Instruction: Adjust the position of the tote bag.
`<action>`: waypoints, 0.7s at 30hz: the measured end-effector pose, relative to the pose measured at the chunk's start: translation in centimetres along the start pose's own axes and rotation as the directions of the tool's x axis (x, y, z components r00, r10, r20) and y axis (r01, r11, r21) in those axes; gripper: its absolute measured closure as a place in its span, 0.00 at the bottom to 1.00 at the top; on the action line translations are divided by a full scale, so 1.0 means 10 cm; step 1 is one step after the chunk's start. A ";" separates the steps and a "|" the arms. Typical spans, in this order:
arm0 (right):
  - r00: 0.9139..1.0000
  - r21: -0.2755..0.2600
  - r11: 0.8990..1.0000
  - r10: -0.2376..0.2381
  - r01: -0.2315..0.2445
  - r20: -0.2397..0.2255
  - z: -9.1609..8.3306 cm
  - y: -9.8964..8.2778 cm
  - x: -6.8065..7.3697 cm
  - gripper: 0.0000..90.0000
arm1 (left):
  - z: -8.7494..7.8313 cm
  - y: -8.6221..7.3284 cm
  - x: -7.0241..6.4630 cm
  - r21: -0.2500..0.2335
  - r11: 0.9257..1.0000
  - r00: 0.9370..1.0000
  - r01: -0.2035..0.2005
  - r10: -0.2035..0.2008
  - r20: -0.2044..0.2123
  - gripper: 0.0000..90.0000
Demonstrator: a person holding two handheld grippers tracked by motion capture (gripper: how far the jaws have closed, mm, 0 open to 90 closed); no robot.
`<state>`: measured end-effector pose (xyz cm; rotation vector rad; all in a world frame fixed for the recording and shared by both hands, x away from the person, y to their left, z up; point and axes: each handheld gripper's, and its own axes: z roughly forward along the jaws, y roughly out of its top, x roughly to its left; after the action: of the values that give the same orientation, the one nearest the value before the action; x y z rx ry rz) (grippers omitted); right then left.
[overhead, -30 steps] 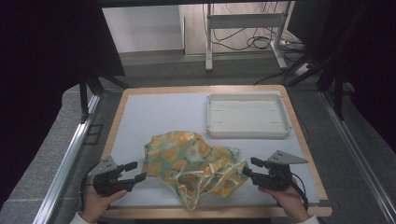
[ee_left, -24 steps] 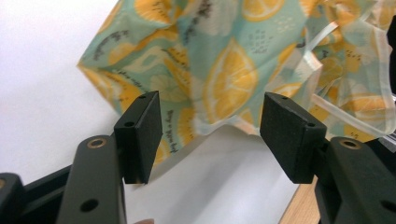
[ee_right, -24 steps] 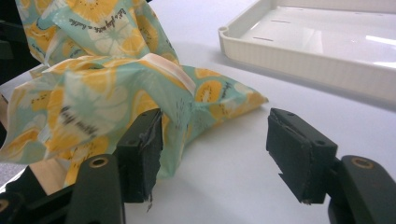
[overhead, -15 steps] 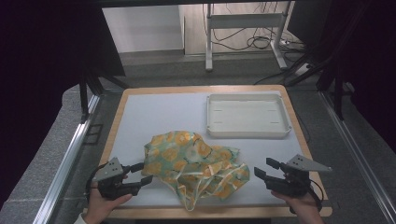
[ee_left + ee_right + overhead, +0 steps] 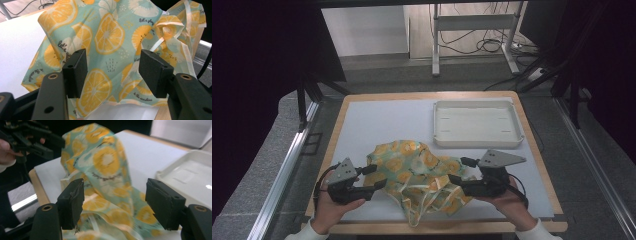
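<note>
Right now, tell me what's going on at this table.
A person holds a claw in each hand, one at either side of a crumpled lemon-print cloth bag on the white mat. The left claw is open at the bag's left edge, with fabric in front of its jaws but not pinched. The right claw has just been opening at the bag's right side, and nothing is clamped there either. An empty white tray sits behind to the right.
</note>
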<state>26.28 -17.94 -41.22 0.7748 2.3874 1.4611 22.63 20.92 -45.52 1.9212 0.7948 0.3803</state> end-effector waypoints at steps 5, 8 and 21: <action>0.999 0.086 0.996 0.007 -0.003 -0.042 0.23 -0.12 0.01 0.32 | -0.03 -0.08 0.05 0.007 1.000 1.000 0.023 -0.023 -0.004 0.45; 0.998 0.118 0.993 0.016 -0.008 -0.059 0.30 -0.17 0.03 0.31 | 0.01 -0.14 0.08 0.026 0.999 0.999 0.042 -0.042 0.003 0.45; 0.998 0.188 0.982 -0.002 0.014 -0.067 0.53 -0.34 0.08 0.43 | 0.10 -0.23 0.10 0.064 0.997 0.999 0.047 -0.048 0.018 0.44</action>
<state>26.93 -14.73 -46.66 0.7681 2.6050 1.2896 23.07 21.58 -48.13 1.9588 0.8471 0.3096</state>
